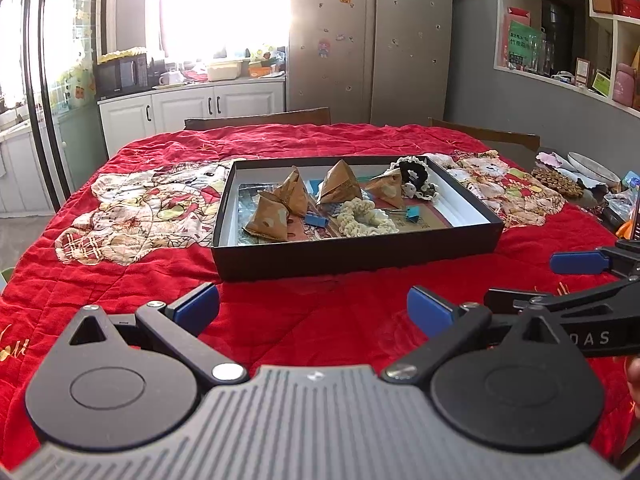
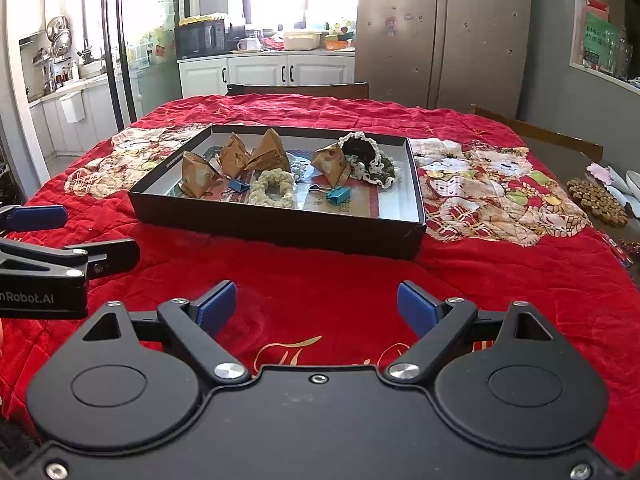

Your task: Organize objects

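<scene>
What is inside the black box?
The box holds four brown paper pyramids, a cream scrunchie, a dark lace-edged scrunchie and two blue clips. Printed sheets beneath are mostly covered.

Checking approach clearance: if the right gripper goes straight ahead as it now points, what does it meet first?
Likely the near wall of the shallow black cardboard box, after bare red quilted cloth. The open right gripper holds nothing; its height against that wall is unclear.
</scene>
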`<state>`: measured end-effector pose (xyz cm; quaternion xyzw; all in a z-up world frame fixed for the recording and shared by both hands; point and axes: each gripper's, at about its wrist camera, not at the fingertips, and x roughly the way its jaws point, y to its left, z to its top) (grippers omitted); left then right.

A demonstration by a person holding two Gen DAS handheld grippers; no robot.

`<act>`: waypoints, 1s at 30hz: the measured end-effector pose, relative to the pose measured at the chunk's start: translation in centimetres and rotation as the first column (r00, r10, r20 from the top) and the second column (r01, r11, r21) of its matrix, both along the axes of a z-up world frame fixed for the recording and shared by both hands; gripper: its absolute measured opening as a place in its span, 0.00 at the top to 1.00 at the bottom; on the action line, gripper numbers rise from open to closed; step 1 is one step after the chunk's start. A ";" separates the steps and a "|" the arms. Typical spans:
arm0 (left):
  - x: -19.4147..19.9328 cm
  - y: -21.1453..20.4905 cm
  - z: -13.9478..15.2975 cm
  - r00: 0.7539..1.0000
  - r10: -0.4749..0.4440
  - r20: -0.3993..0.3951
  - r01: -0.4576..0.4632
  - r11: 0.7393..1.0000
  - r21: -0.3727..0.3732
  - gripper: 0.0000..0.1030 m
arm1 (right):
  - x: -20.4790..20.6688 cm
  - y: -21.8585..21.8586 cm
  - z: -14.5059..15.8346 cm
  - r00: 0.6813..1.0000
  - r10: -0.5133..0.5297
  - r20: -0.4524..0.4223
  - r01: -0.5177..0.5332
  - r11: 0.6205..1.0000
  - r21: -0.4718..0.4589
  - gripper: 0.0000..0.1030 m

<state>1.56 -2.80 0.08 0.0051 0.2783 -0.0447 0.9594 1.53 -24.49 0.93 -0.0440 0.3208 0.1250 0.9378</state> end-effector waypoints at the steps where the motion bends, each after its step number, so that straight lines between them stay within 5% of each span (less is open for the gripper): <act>1: 0.0 0.0 0.0 1.000 -0.001 0.000 0.001 1.000 0.000 0.00 | 0.0 0.0 0.0 1.000 0.001 0.000 -0.001 1.000 0.001 0.15; 30: -0.1 -0.2 -0.2 1.000 -0.022 -0.005 0.022 1.000 -0.002 0.00 | -0.1 0.2 -0.3 1.000 0.012 -0.008 -0.012 1.000 -0.001 0.14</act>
